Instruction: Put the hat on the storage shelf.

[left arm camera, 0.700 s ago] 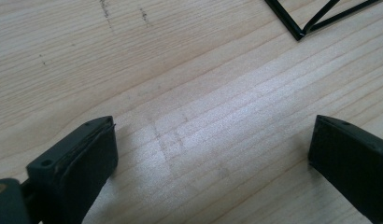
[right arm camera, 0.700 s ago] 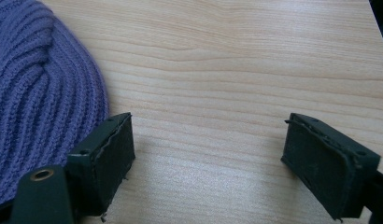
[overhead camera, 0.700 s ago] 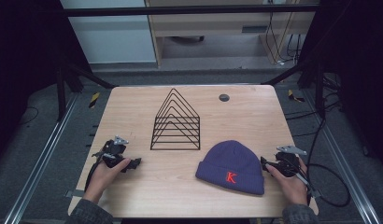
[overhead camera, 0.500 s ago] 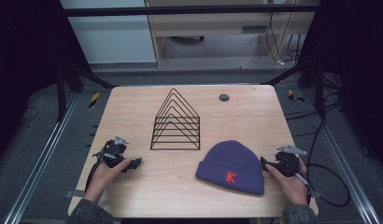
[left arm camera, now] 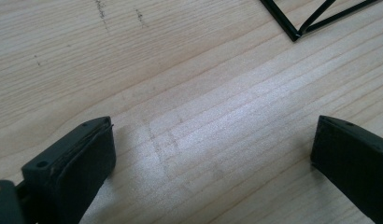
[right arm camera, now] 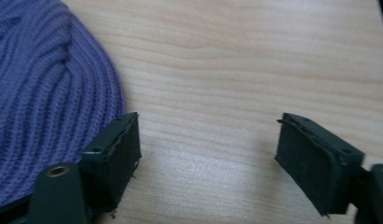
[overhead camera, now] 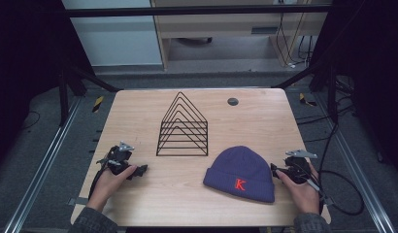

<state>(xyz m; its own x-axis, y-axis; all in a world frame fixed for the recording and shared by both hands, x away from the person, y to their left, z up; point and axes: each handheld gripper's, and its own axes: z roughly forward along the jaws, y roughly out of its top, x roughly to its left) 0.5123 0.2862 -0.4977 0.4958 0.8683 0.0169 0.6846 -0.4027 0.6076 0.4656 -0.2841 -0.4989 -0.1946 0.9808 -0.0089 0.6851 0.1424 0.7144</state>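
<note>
Purple knit beanie with the red K is sitting flat on the tabletop, near your front edge and off to the right of centre, in front of the black wire rack. Your right gripper is the one that matters here: it's right beside the beanie's right edge, jaws spread apart with nothing between them. In the right gripper view the ribbed knit sits up against the outside of one jaw, so the fabric is next to the gripper rather than inside it. The beanie lies to that gripper's left as you see it from above, with its folded brim running along the near side and the rounded crown pointing towards the rack. Your left gripper is well apart from it, over bare wood on the other side, jaws wide and empty too. I'd say the right hand takes this one; you'd just need to shift sideways so the edge lands between the pads.
</note>
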